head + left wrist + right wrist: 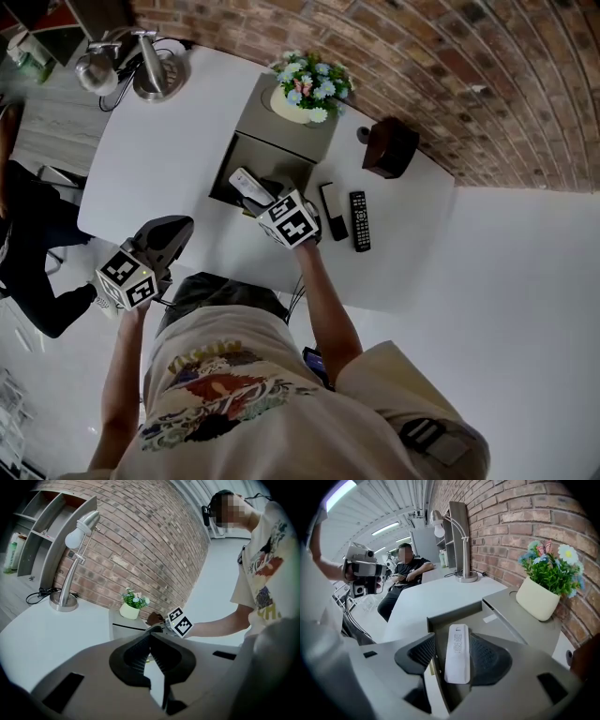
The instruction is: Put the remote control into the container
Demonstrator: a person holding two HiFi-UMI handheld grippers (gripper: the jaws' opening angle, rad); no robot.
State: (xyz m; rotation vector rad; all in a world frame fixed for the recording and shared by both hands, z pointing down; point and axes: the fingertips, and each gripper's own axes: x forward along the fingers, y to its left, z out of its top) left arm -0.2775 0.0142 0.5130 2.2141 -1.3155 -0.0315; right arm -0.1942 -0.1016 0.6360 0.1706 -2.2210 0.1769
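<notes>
Hovering at the grey container [454, 612], our right gripper [453, 638] gapes loosely around the white remote [457, 656] — not pinching; we'd lift straight out, jaws wide.

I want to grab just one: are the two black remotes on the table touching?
Apart. The head view shows bare table between the plain black remote and the buttoned black remote.

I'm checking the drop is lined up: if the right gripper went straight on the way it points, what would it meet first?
Probably the white remote, straight ahead between the right gripper's jaws, with the open grey container behind it; depth is unclear.
</notes>
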